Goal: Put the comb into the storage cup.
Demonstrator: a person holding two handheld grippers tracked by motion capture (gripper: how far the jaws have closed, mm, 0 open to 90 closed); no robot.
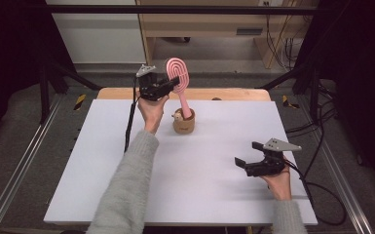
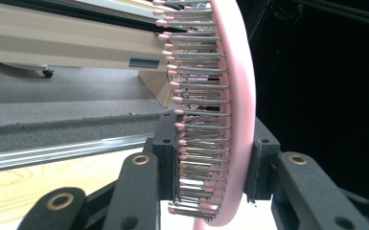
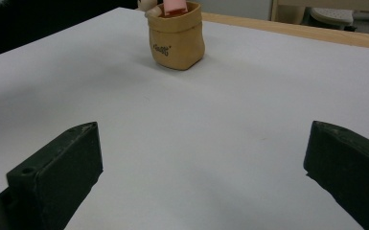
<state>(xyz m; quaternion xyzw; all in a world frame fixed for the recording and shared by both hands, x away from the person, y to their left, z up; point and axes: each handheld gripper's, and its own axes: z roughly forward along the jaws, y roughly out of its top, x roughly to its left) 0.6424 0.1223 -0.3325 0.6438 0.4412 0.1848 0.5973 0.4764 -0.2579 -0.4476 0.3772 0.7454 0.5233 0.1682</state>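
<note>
One pink hairbrush [image 1: 178,78], judged light and stiff with springy bristles: the left gripper [image 1: 171,86] is clamping its head, one jaw on the bristles and one on the smooth back, while its handle is standing in the one small tan pouch [image 1: 183,124] at the far middle of the white table [image 1: 102,180]. The bristle side is probably giving a squashy, slip-prone hold, so the handle would be gripping surer. The right gripper [image 1: 248,153] is resting wide apart and empty near the front right.

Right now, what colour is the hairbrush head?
Pink; the hairbrush, clamped by the left gripper, shows best in the high view.
</note>
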